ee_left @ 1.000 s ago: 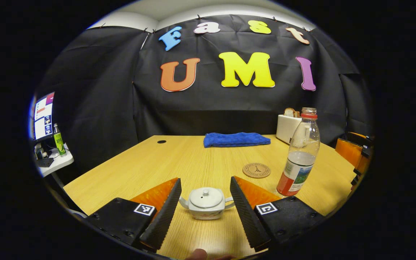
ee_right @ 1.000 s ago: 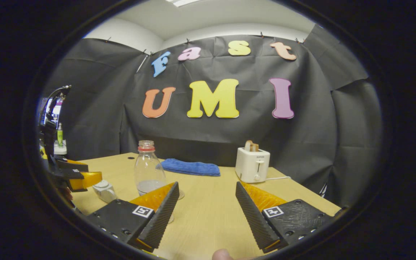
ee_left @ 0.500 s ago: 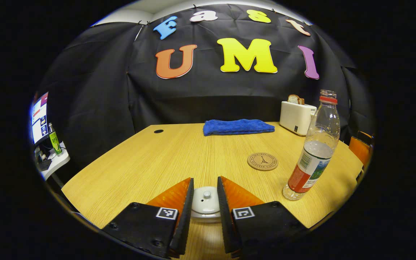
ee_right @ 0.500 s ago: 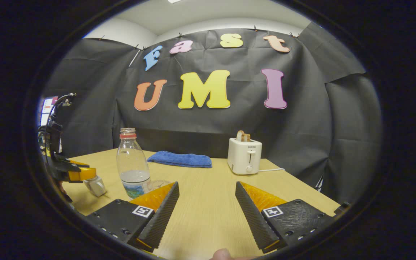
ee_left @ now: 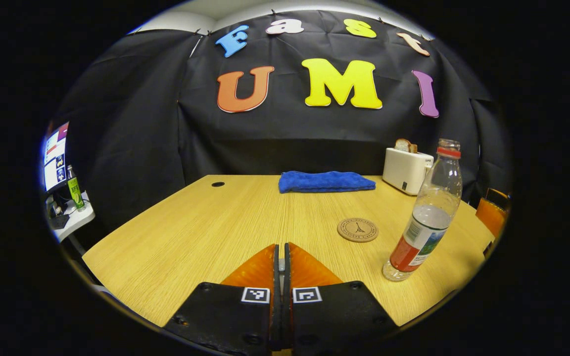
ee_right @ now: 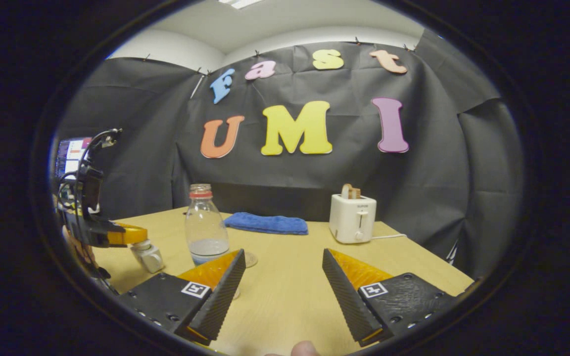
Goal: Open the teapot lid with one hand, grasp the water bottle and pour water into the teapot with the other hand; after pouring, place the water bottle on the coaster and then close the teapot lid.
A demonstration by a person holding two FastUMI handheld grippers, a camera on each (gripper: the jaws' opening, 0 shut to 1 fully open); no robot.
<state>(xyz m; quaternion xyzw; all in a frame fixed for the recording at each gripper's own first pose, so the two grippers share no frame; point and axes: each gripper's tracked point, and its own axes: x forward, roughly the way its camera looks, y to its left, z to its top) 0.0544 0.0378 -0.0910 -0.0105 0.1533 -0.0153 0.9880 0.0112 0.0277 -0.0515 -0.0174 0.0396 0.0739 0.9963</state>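
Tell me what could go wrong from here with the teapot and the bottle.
1. The left gripper pinches only the small knob of the teapot lid, so the lid could slip out or twist.
2. The teapot sits close under that gripper in the right gripper view; the body might drag or tip as the lid comes up.
3. The water bottle looks uncapped, and the open right gripper could knock it over while approaching.

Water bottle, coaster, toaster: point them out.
water bottle (ee_left: 426, 225), left gripper view, on the label.
coaster (ee_left: 357, 230), left gripper view, centre of the disc.
toaster (ee_right: 352, 225), right gripper view, front face.
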